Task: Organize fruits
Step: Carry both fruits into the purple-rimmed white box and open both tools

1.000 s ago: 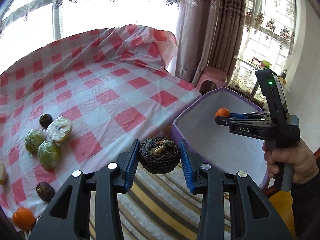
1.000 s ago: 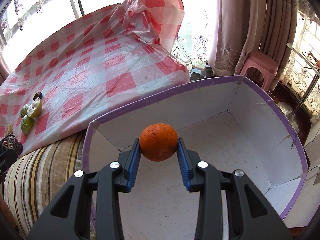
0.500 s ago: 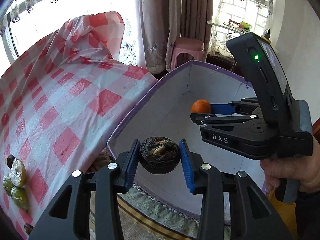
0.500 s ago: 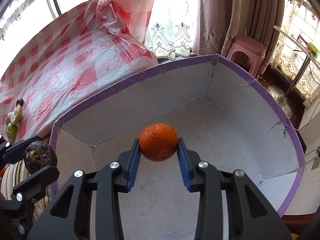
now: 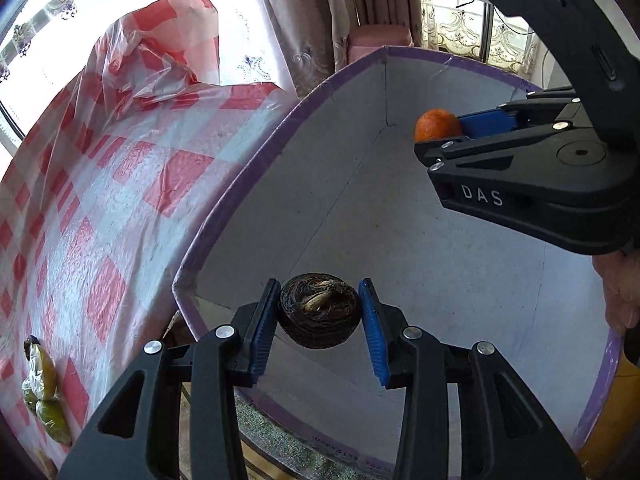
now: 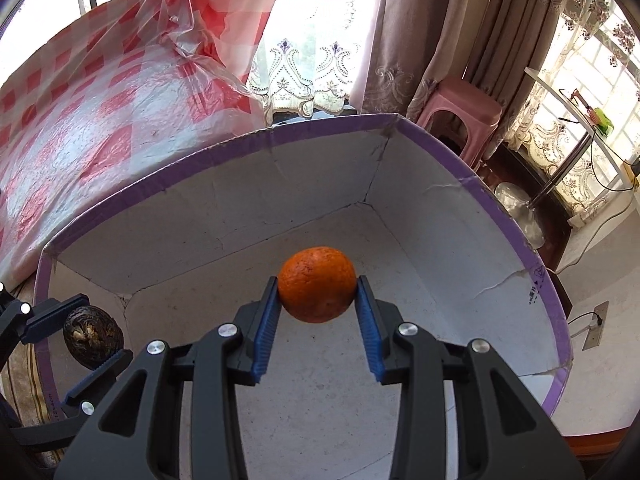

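Two fruits pinched: orange (image 6: 317,284) in right hand-held gripper (image 6: 317,304), dark fruit (image 5: 319,310) in left hand-held gripper (image 5: 319,320)

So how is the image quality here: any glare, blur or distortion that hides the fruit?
Left wrist view: the windows are blown out white, fisheye bends the box rim, but the dark wrinkled fruit in the left gripper is sharp. Right wrist view: same window glare up top, the orange in the right gripper crisp and evenly lit.
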Tool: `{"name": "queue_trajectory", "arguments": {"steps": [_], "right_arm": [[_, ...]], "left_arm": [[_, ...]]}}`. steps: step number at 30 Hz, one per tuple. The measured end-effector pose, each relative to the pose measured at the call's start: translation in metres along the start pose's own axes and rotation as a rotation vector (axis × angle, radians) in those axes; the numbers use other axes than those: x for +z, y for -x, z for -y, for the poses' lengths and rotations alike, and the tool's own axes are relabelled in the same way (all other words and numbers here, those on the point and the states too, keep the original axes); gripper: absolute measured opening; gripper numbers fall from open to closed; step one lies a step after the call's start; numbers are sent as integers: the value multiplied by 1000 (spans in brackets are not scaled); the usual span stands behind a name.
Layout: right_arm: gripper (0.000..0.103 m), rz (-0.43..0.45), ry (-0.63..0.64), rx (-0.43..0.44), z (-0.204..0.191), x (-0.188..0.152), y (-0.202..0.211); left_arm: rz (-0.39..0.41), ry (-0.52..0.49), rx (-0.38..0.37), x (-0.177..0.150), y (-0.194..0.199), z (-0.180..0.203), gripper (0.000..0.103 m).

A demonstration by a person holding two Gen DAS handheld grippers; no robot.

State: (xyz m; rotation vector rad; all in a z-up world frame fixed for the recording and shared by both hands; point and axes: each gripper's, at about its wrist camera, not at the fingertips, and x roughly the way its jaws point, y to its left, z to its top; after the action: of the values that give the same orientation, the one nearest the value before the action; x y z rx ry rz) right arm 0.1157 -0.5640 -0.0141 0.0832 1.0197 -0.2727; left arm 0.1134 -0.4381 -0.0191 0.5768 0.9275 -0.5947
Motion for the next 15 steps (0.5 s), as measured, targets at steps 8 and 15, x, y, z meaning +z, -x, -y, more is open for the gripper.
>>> {"name": "queue_trajectory", "arguments": {"steps": [8, 15], "right_arm": [[51, -6, 9, -3, -2, 0, -1], [77, 14, 15, -18, -3, -1, 2]], "left_arm": [[-14, 3, -3, -1, -4, 1, 38], [21, 8, -6, -1, 2, 1, 76]]}}
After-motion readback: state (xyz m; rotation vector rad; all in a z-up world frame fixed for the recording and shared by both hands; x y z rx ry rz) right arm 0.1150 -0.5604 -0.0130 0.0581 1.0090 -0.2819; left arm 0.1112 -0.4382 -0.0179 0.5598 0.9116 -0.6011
